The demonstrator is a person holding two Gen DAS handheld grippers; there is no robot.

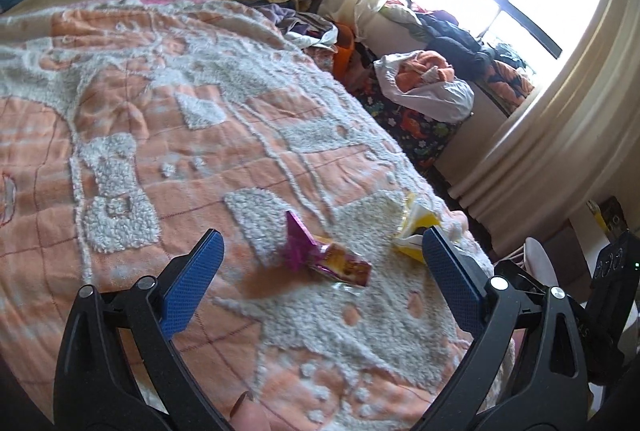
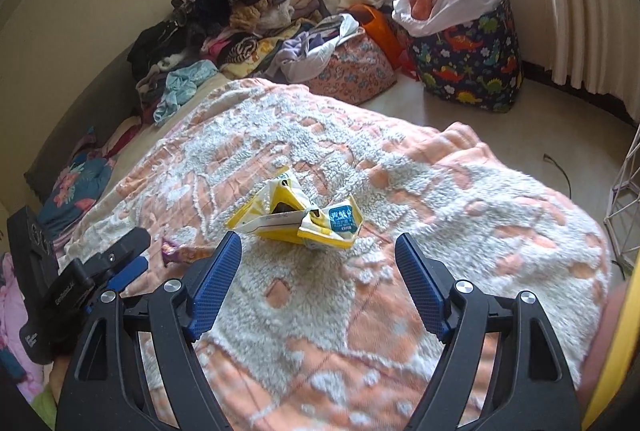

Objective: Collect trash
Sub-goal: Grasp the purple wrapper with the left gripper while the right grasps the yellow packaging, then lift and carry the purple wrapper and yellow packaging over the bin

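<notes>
A: What's the bedcover point(image 1: 168, 159) like?

B: Quilted peach cloth with raised cream tufting, nubbly like bouclé, stitched into a grid of squares; it lies over a bed and drops away at the near corner.

A: And the room around it?

B: A heap of clothes point(image 2: 224, 31) along the far side of the bed, mixed knits and fleece; a soft navy bin with dinosaur print point(image 2: 468, 63) on the pale floor, a white plastic bag of orange fabric stuffed in its top; pleated cream curtains point(image 1: 532, 135) beside a bright window with dark bars.

A: The trash?

B: Two pieces, both lying on the bedcover near that corner; a yellow wrapper point(image 2: 296, 215), crumpled and torn open, glossy film with a blue label panel; and a purple wrapper point(image 1: 320, 255), creased foil, magenta at one end, orange and yellow print at the other; the two lie near each other but apart.

A: The tongs?

B: Black frames with blue, cross-hatched pads; the left gripper point(image 1: 320, 243) is spread wide, the purple wrapper showing between its fingers, untouched; the right gripper point(image 2: 318, 251) is spread too, just short of the yellow wrapper, pinching nothing.
</notes>
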